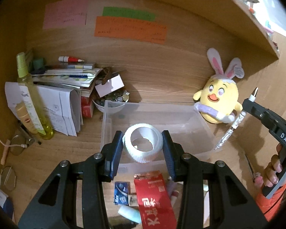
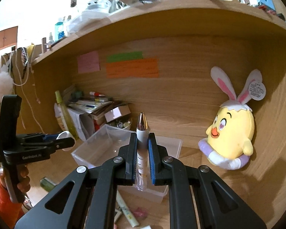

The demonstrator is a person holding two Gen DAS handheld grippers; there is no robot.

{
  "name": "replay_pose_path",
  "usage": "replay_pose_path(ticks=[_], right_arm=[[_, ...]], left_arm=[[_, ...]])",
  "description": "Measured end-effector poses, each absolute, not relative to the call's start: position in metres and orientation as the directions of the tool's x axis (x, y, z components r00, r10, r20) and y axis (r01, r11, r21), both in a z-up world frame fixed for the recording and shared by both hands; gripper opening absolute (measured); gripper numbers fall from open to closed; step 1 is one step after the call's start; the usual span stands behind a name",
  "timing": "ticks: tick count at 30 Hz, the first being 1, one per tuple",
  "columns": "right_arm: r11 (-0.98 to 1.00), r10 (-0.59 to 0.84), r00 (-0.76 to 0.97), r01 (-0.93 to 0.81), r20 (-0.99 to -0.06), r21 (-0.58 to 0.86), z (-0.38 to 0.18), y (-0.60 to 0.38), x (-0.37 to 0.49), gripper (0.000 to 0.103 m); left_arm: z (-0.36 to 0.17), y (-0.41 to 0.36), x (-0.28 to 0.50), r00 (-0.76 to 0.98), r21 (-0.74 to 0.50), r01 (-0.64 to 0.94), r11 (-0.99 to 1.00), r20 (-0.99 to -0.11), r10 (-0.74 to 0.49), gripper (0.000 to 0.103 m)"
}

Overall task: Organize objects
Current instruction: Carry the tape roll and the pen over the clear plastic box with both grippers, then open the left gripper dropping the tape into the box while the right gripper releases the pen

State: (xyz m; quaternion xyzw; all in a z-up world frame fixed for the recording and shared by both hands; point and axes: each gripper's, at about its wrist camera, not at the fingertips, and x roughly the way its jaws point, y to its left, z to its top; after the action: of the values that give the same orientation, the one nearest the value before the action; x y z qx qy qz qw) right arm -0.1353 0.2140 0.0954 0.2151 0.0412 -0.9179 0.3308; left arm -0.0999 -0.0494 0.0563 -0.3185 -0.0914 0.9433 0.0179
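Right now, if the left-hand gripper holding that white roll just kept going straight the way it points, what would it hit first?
Most likely the clear plastic bin. The left gripper, closed on the white tape roll, points down into it, so the roll would probably meet the bin's floor first, though depth is hard to judge.

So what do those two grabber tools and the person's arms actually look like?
Both are black plastic. The left gripper and right gripper each have two flat fingers with ribbed blue pads, on angular arms with triangular cut-outs and silver bolts. Each has an upright black handle with a grey trigger strip. One body reads "GenRobot AI", the other shows "DAS". The person wears orange sleeves. No cables show.
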Motion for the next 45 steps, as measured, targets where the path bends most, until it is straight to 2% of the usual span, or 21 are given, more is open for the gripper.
replay_pose_path(ticks=[4,19,27,31,35,40,42,44,45], right_arm=[[-0.802,-0.542,-0.712,0.597,-0.447,0.023,0.088,0.205,-0.150,0.010],[-0.810,-0.347,-0.749,0.542,-0.564,-0.222,0.040,0.155,-0.184,0.010],[-0.776,-0.307,-0.733,0.562,-0.607,-0.287,0.017,0.124,-0.193,0.010],[-0.752,-0.329,-0.691,0.604,-0.644,-0.264,0.009,0.108,-0.197,0.010],[-0.741,-0.360,-0.640,0.638,-0.679,-0.209,0.003,0.097,-0.203,0.010],[-0.733,-0.402,-0.562,0.670,-0.723,-0.114,-0.001,0.093,-0.210,0.010],[-0.735,-0.408,-0.548,0.672,-0.730,-0.094,0.000,0.094,-0.210,0.015],[-0.737,-0.415,-0.552,0.670,-0.723,-0.088,0.003,0.095,-0.209,0.029],[-0.739,-0.420,-0.555,0.669,-0.718,-0.085,0.006,0.097,-0.208,0.033]], left_arm=[[0.049,-0.051,-0.116,-0.784,-0.165,0.038,-0.986,-0.616,0.073,0.040],[-0.008,-0.035,-0.174,-0.621,-0.141,0.003,-0.990,-0.776,0.109,0.040],[-0.016,-0.030,-0.184,-0.600,-0.112,-0.005,-0.994,-0.795,0.093,0.040],[-0.016,-0.032,-0.185,-0.593,-0.127,-0.013,-0.992,-0.798,0.110,0.042],[-0.014,-0.030,-0.182,-0.586,-0.166,-0.044,-0.985,-0.794,0.160,0.056],[-0.006,-0.032,-0.175,-0.626,-0.143,-0.030,-0.989,-0.769,0.130,0.061],[-0.003,-0.035,-0.173,-0.633,-0.160,-0.028,-0.987,-0.761,0.142,0.062],[0.002,-0.037,-0.170,-0.644,-0.163,-0.025,-0.986,-0.752,0.141,0.064],[0.004,-0.038,-0.168,-0.651,-0.163,-0.023,-0.986,-0.746,0.139,0.065]])
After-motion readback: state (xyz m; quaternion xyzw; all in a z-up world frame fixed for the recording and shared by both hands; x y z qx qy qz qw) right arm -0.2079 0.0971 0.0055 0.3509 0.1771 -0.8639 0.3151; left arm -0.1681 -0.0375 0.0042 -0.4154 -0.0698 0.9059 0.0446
